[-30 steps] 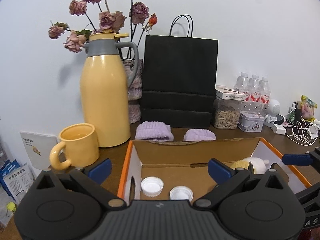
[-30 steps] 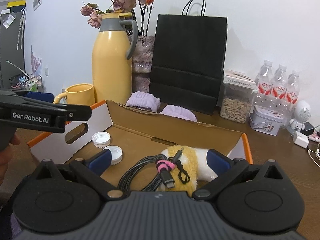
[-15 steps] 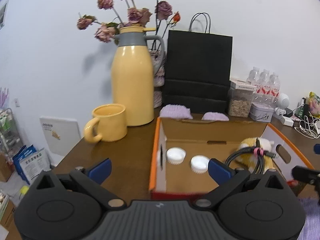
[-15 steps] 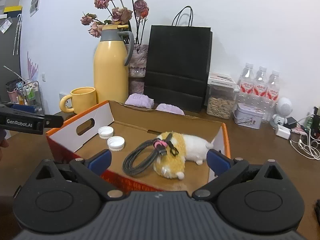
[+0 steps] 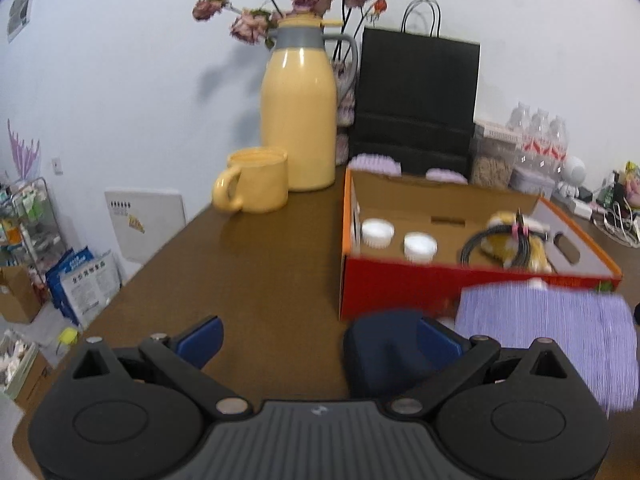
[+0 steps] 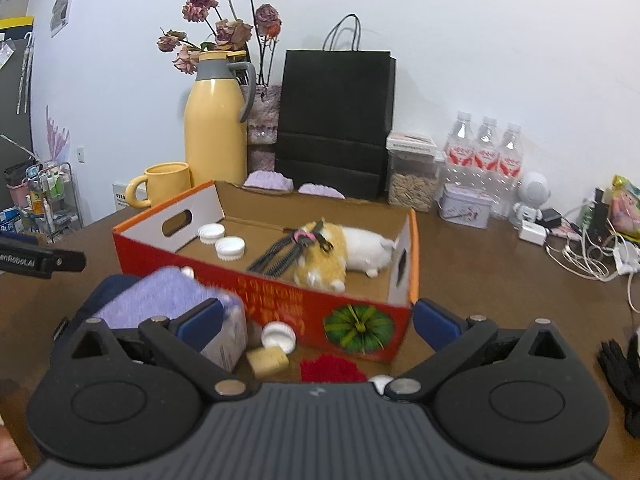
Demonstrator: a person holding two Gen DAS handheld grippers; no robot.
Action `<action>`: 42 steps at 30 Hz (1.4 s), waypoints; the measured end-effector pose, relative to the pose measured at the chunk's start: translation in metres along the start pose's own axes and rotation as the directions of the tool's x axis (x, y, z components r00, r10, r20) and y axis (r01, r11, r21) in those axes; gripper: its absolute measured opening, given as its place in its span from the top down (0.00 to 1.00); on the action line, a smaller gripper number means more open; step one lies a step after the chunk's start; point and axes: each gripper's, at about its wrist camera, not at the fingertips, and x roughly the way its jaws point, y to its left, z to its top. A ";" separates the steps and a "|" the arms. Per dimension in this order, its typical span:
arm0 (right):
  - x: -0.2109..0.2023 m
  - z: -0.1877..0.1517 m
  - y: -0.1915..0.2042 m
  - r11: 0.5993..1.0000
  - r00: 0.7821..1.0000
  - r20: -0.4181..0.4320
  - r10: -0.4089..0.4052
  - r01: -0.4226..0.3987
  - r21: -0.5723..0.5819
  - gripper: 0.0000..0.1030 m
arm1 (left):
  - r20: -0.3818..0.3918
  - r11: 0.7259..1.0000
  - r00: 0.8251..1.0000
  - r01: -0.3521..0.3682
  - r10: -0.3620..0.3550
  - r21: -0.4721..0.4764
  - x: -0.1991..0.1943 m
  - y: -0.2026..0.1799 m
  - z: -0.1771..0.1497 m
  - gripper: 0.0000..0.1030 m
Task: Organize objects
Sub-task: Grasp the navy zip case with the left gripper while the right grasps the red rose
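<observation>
A red and orange cardboard box (image 6: 280, 292) stands on the brown table. It holds two white caps (image 6: 229, 248), a coiled black cable (image 6: 280, 258) and a yellow and white plush toy (image 6: 344, 248). In front of the box lie a purple ribbed cloth (image 6: 160, 300) on a dark navy item (image 5: 380, 356), a loose white cap (image 6: 279, 334), a beige block (image 6: 267, 358) and a red fuzzy piece (image 6: 332, 368). My right gripper (image 6: 318, 322) is open above these small items. My left gripper (image 5: 320, 342) is open, its right finger beside the navy item. The box (image 5: 400, 280) is ahead of it.
A yellow thermos (image 5: 298, 120), yellow mug (image 5: 256, 184), flower vase and black paper bag (image 6: 336, 120) line the wall. Water bottles (image 6: 486, 152), a seed jar, a tin and tangled white cables (image 6: 588, 256) fill the right side. A black glove (image 6: 624, 368) lies near right.
Both grippers have drawn back from over the box toward the near side of the table. The cloth, loose cap and small pieces in front of the box came into view.
</observation>
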 end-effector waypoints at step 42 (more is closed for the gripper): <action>0.041 -0.041 -0.013 1.000 0.995 -0.101 -0.023 0.024 0.013 0.17 | -0.115 0.999 0.993 0.041 -0.038 0.022 0.022 -0.010 -0.038 0.18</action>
